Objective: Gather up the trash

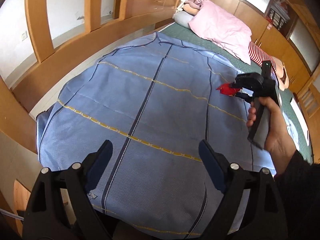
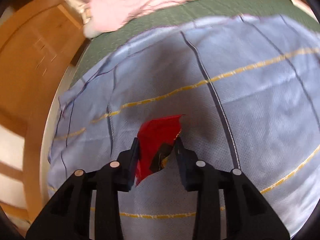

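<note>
We have the red wrapper (image 2: 158,140) pinched in the right gripper (image 2: 157,143) over the blue sheet (image 2: 250,100) on the bed, left gripper (image 1: 155,152) wide and empty, and this thin edge hold could slip.

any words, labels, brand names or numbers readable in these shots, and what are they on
None can be read.
red wrapper between the right tongs: dark and gold printing, too blurred to read.
Items on the shelf in the upper right corner: too small to read.
blue sheet: stripes only, no text.
</note>
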The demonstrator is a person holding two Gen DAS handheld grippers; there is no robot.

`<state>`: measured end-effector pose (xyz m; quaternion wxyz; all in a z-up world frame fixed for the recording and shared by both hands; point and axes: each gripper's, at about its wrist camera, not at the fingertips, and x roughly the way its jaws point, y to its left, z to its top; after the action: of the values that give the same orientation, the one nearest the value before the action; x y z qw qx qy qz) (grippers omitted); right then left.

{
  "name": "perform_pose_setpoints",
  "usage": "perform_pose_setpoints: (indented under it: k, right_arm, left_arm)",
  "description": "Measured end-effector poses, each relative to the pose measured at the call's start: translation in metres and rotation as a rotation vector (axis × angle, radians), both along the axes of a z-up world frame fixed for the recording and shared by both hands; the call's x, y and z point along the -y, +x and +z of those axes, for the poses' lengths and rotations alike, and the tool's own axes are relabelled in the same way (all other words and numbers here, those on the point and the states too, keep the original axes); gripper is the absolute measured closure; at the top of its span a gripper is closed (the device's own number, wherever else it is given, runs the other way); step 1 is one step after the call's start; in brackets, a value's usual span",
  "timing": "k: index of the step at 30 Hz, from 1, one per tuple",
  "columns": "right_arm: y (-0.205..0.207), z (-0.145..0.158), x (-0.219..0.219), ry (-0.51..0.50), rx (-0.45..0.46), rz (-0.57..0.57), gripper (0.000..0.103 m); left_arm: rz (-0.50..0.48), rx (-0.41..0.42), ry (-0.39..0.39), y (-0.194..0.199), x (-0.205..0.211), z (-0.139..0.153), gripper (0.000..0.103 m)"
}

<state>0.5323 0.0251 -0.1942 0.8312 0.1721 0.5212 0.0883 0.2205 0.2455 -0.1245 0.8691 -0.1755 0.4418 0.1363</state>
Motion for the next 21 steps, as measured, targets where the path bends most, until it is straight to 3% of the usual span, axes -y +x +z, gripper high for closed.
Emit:
perform_pose_setpoints:
  k: [3, 6, 9, 11, 13, 15, 16, 18, 19, 21]
  right_arm:
    - [-0.023, 0.021, -0.011, -0.125, 0.029, 0.155, 0.07]
    - [-0.077, 0.047, -0.022, -0.369, 0.08, 0.365, 0.07]
    - [-0.139, 0.052, -0.025, -0.675, 0.101, 0.548, 0.068]
    - [-0.176, 0.046, -0.023, -0.77, 0.09, 0.638, 0.064]
    - [-0.199, 0.046, -0.018, -0.679, 0.057, 0.702, 0.06]
    - [-0.21, 0.053, -0.012, -0.439, -0.014, 0.739, 0.056]
    - [-0.212, 0.057, -0.007, -0.261, -0.065, 0.747, 0.054]
    - [-0.21, 0.066, 0.004, -0.057, -0.11, 0.73, 0.051]
    - [-0.206, 0.073, 0.012, -0.024, -0.098, 0.7, 0.051]
    - [-0.198, 0.086, 0.034, -0.054, -0.024, 0.626, 0.04]
  left_arm:
    - [0.02, 0.006, 0.002, -0.004, -0.003, 0.002, 0.016]
    - [0.026, 0.002, 0.006, -0.005, -0.005, 0.0, 0.016]
    - [0.036, -0.003, 0.008, -0.008, -0.005, -0.002, 0.016]
    - [0.037, -0.004, 0.013, -0.009, -0.005, -0.002, 0.016]
    - [0.037, -0.01, 0.023, -0.009, -0.002, -0.004, 0.016]
    - [0.041, -0.018, 0.023, -0.008, -0.002, -0.007, 0.015]
    - [0.044, -0.022, 0.021, -0.008, -0.002, -0.008, 0.015]
    - [0.052, -0.032, 0.016, -0.007, -0.003, -0.013, 0.015]
    - [0.055, -0.034, 0.013, -0.007, -0.003, -0.015, 0.015]
    - [0.045, -0.043, -0.006, -0.006, -0.001, -0.02, 0.015]
